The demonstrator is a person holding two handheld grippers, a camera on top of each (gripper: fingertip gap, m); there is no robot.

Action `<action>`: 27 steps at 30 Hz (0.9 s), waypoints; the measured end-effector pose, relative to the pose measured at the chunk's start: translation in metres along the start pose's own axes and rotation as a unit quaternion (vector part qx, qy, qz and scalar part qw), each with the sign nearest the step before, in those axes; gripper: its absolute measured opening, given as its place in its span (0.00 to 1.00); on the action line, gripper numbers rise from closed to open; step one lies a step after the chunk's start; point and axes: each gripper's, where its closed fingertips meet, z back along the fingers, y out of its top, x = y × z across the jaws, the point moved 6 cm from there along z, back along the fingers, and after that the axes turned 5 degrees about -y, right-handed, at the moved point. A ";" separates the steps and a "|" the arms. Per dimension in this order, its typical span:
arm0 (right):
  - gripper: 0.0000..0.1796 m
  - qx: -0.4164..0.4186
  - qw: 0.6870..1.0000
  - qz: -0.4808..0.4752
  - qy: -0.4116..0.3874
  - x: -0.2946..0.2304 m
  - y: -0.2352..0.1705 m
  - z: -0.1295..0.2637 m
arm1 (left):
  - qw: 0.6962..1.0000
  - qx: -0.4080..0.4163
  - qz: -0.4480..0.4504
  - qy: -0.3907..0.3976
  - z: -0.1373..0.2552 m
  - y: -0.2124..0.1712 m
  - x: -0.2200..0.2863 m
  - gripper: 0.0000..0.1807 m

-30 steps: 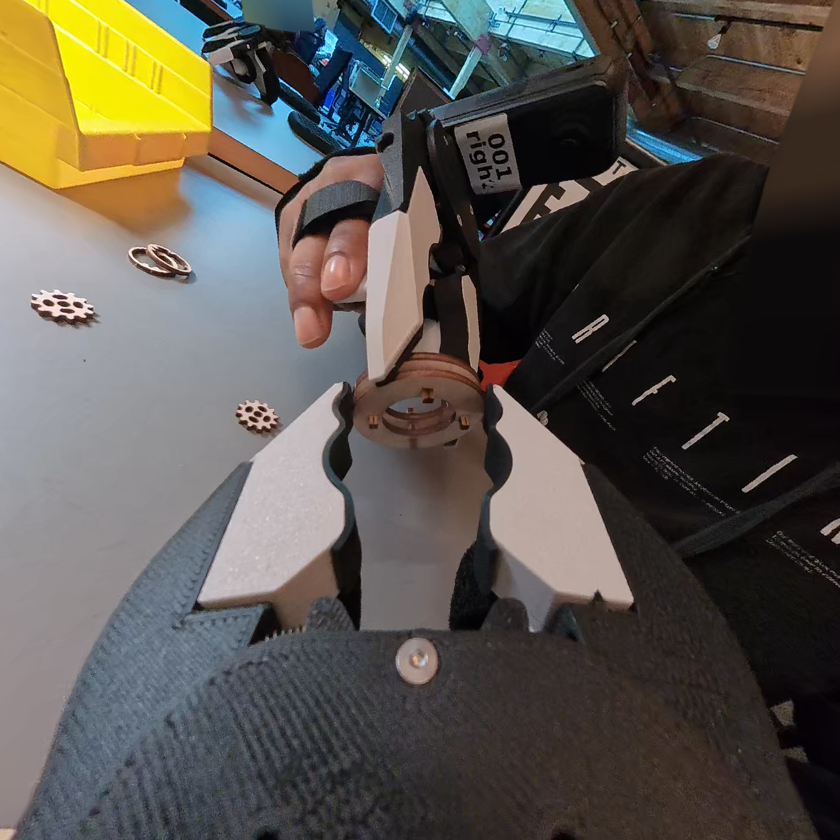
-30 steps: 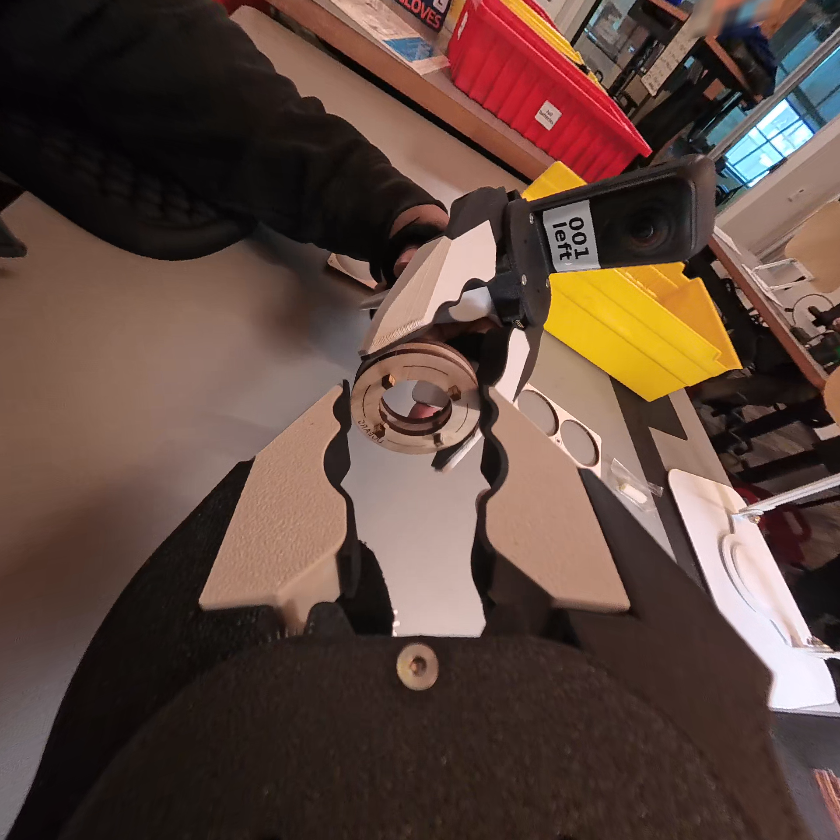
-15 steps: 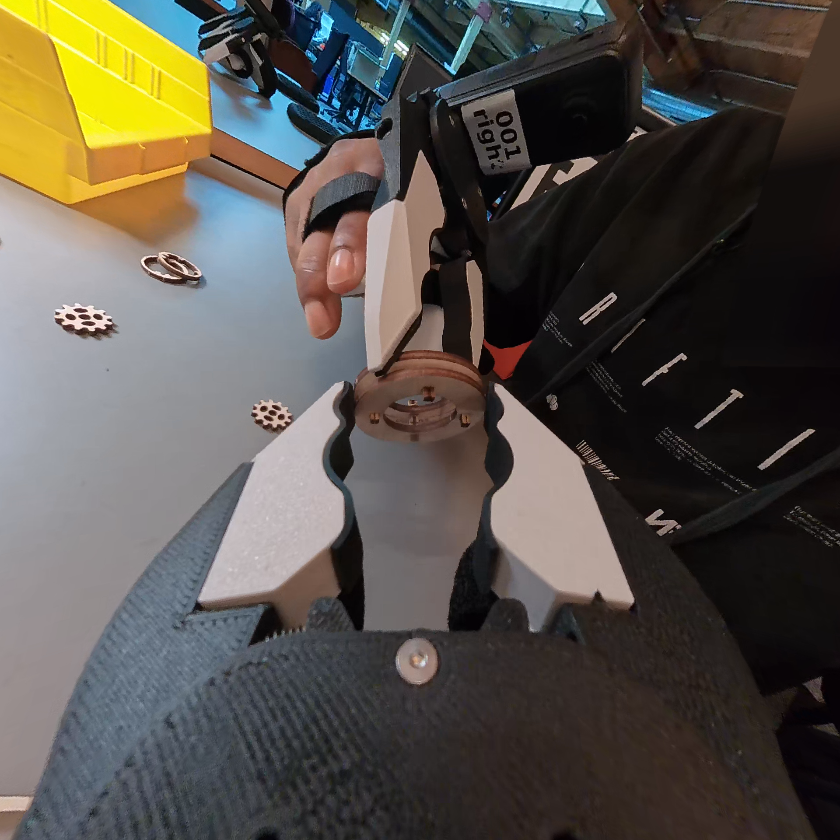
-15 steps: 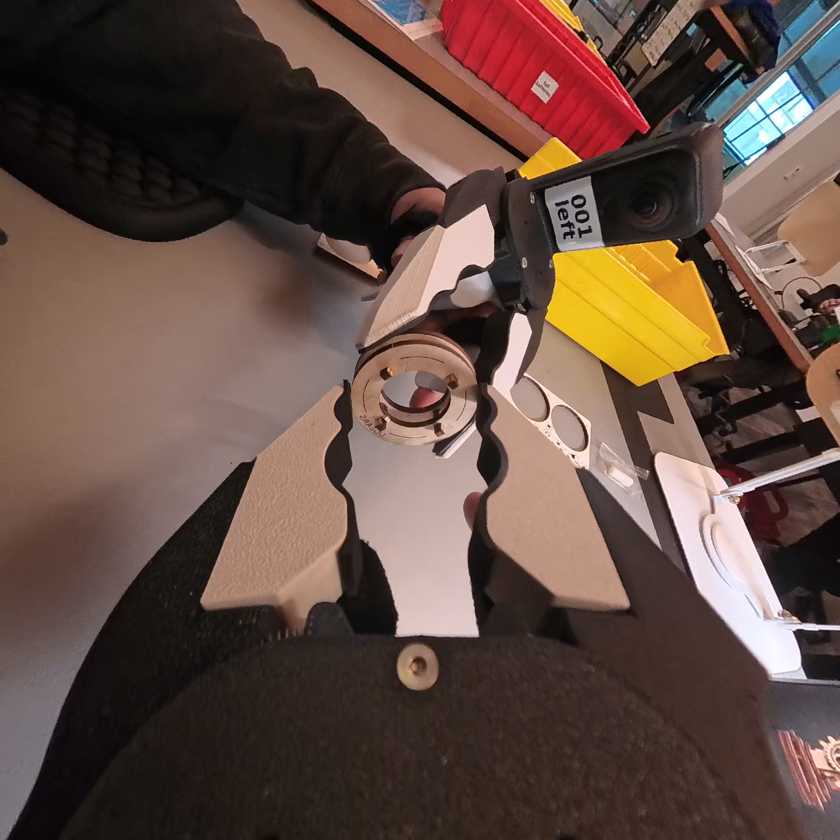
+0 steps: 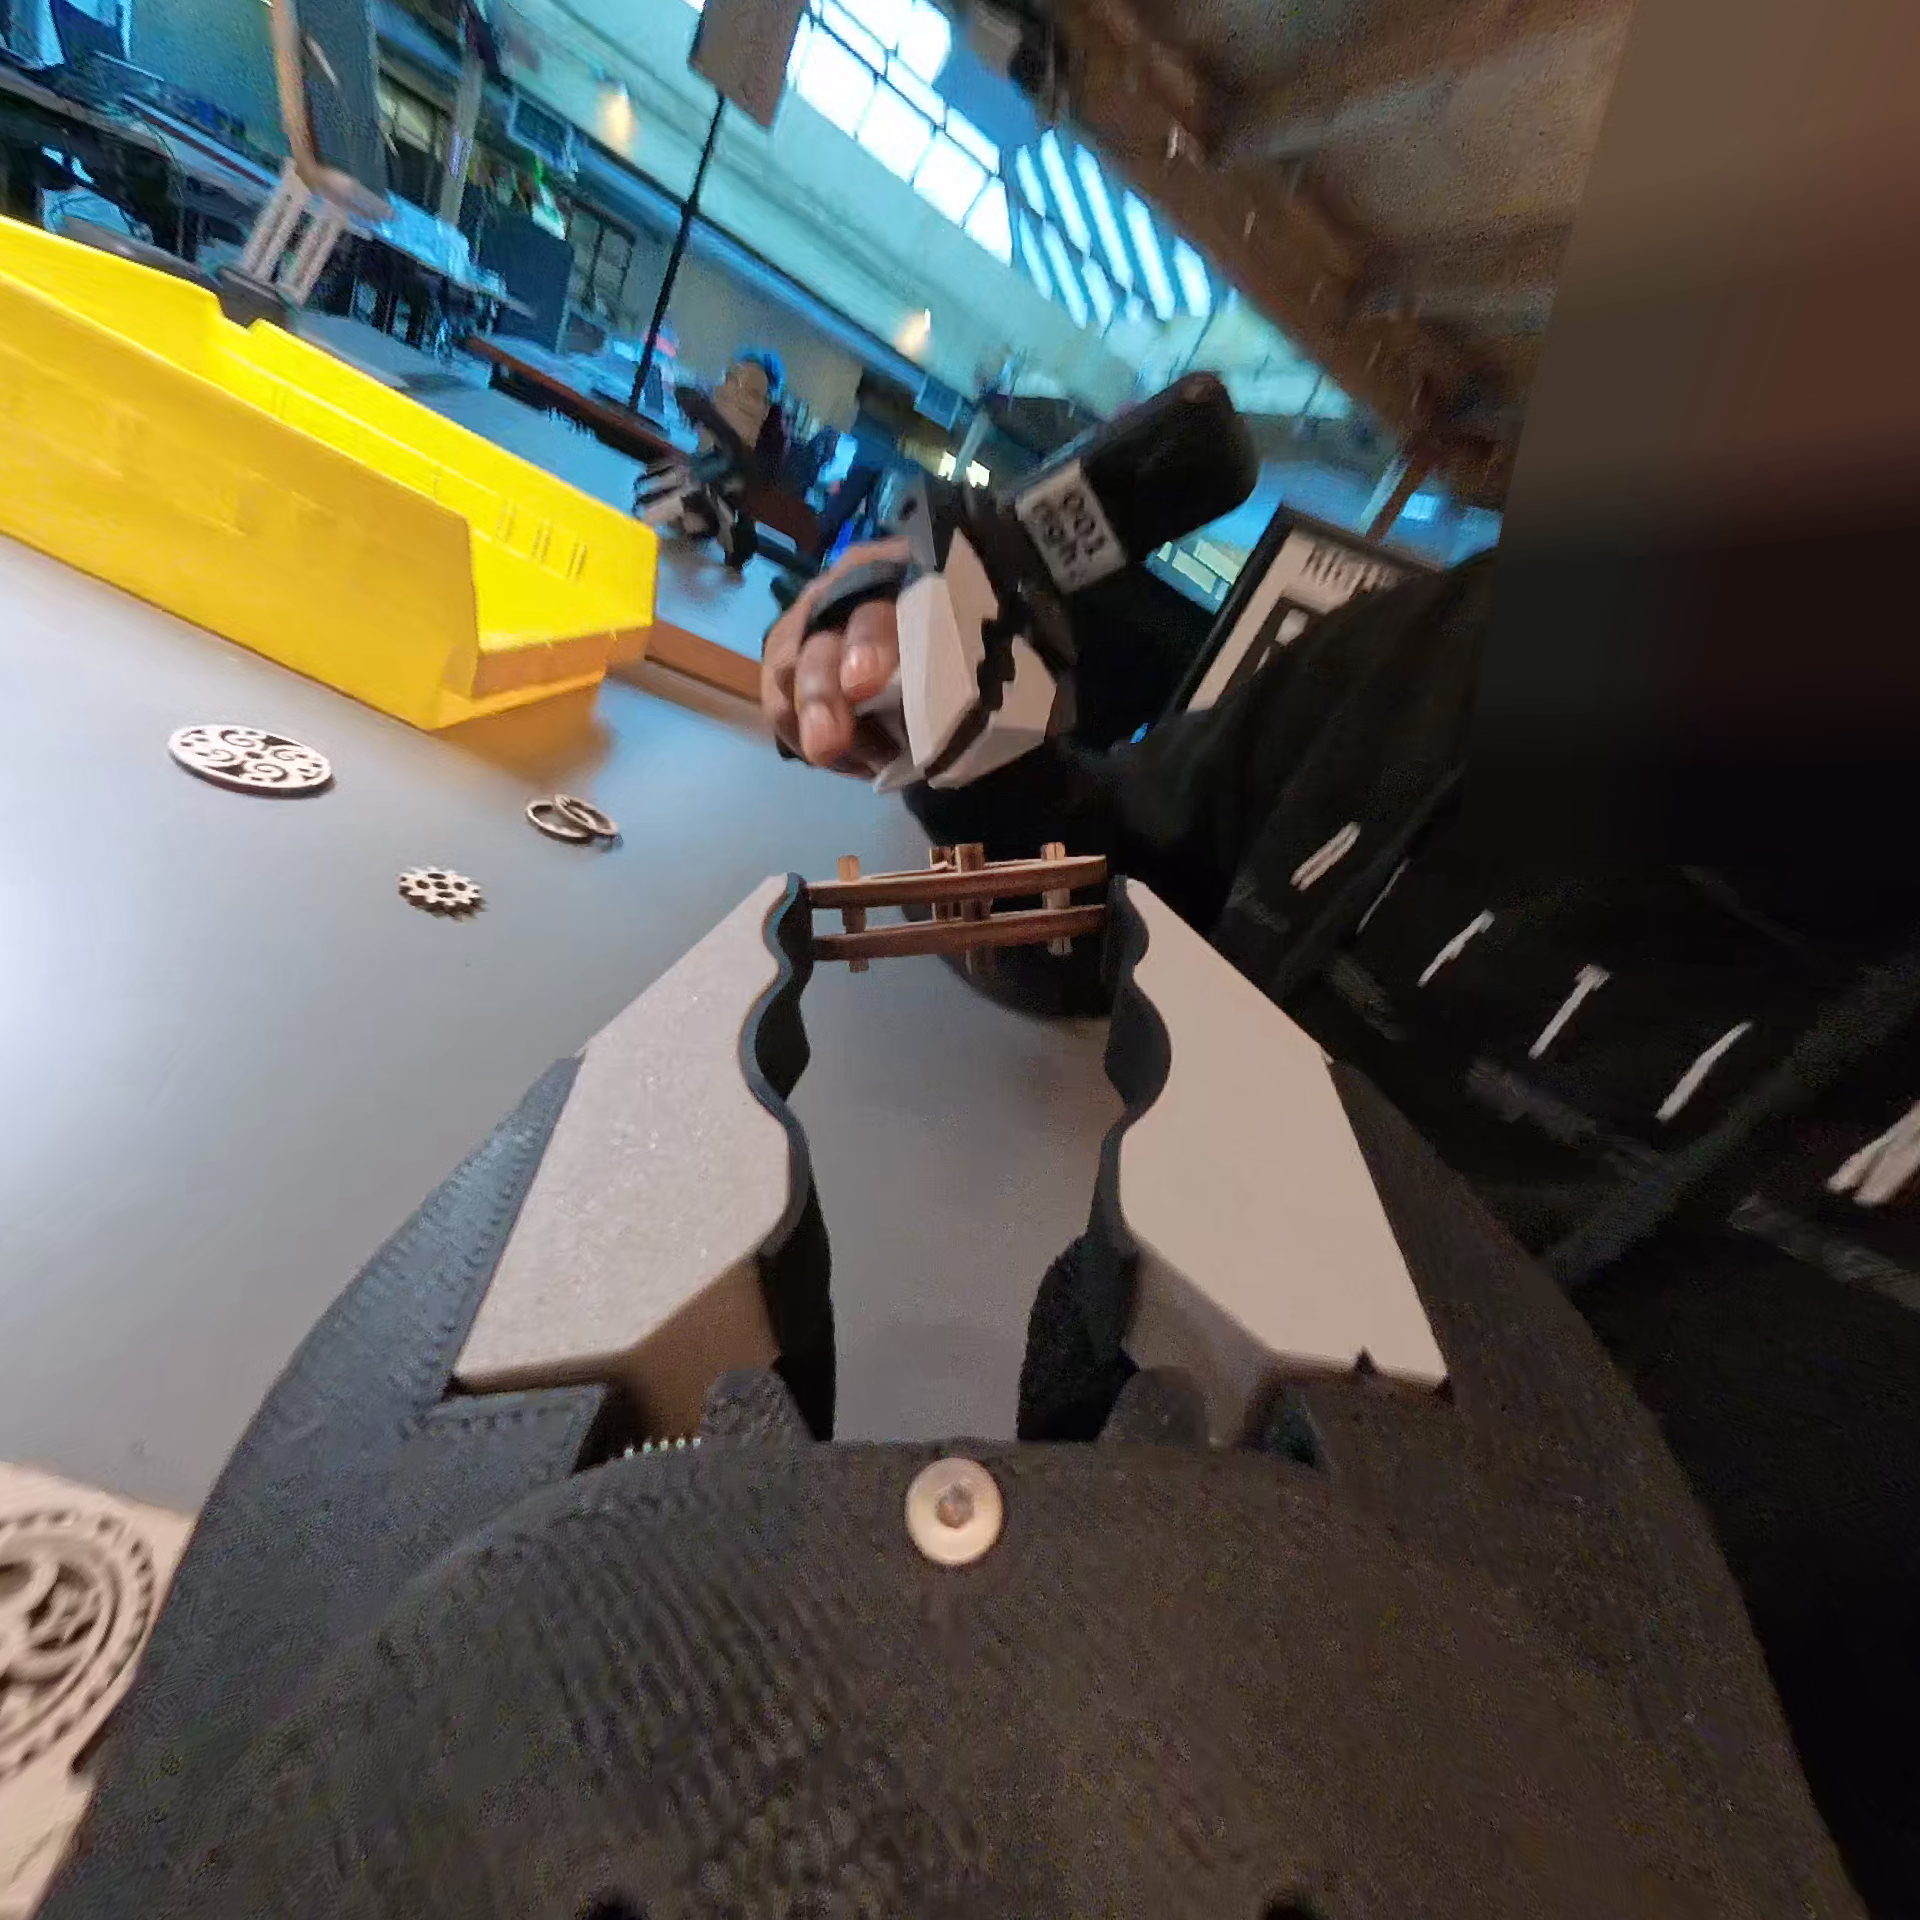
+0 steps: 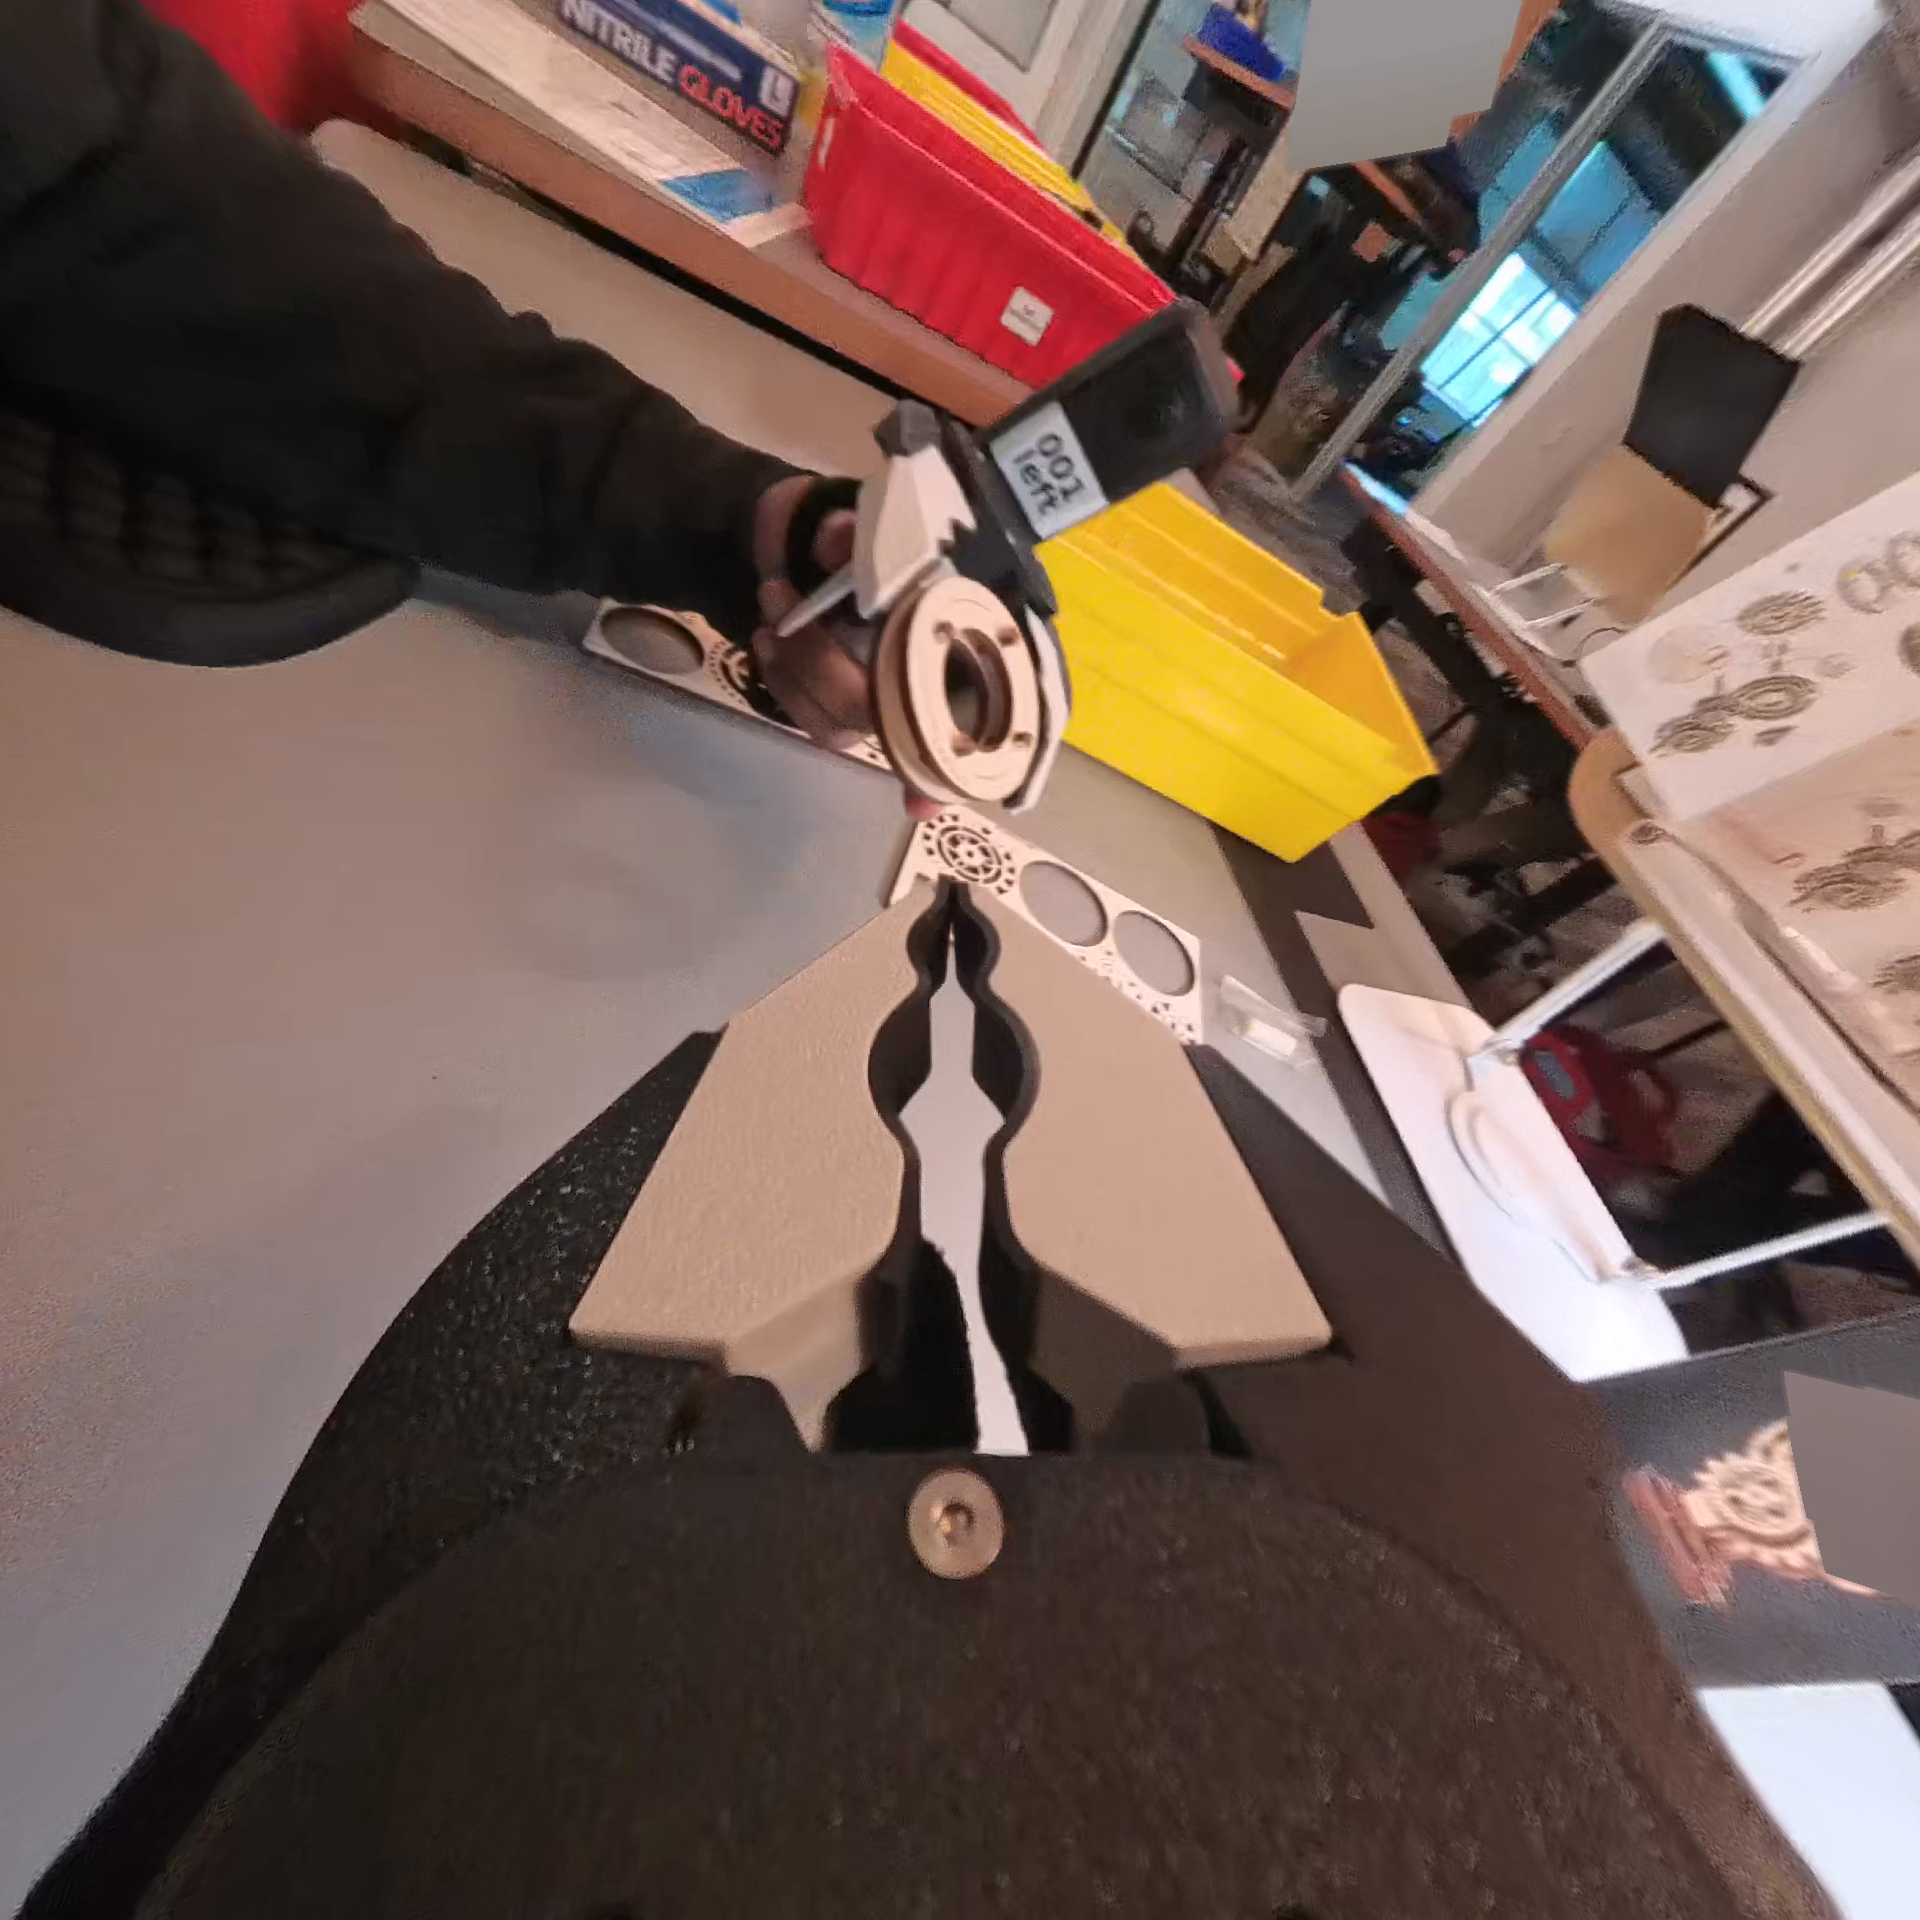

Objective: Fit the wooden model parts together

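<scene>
My left gripper is shut on a wooden ring assembly: two round wooden discs joined by small pegs, seen edge-on between the fingertips and held above the grey table. In the right wrist view the same assembly faces me in the left gripper, with its centre hole showing. My right gripper is shut with nothing between its pads and hangs apart from the assembly. It also shows in the left wrist view, shut, up behind the assembly.
A yellow bin stands at the table's far side. A small wooden gear, two thin rings and an ornate disc lie loose. A cut-out wooden sheet, a red bin and a white tray are nearby. The tips of one gripper are about 6 centimetres away from the tips of the other. From either gripper's tips it is about 20 centimetres to the small wooden gear.
My right gripper let go of the ring assembly, drew back from it and closed on nothing. My left gripper kept its hold and turned the assembly edge-on to its own camera.
</scene>
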 end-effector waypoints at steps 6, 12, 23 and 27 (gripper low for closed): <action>0.20 0.000 1.000 -0.021 0.018 -0.002 -0.003 -0.017 | 0.996 -0.083 0.018 -0.031 -0.037 -0.013 -0.007 0.31; 0.25 -0.025 0.993 -0.058 0.099 -0.015 -0.012 -0.016 | 0.991 -0.124 0.039 -0.020 -0.043 -0.025 -0.010 0.31; 0.04 -0.024 0.996 -0.058 0.065 -0.013 -0.008 -0.018 | 0.996 -0.052 0.064 0.015 -0.038 -0.014 -0.020 0.31; 0.05 -0.029 0.997 -0.063 0.046 -0.009 -0.008 -0.018 | 0.997 -0.038 0.060 0.037 -0.037 -0.009 -0.022 0.31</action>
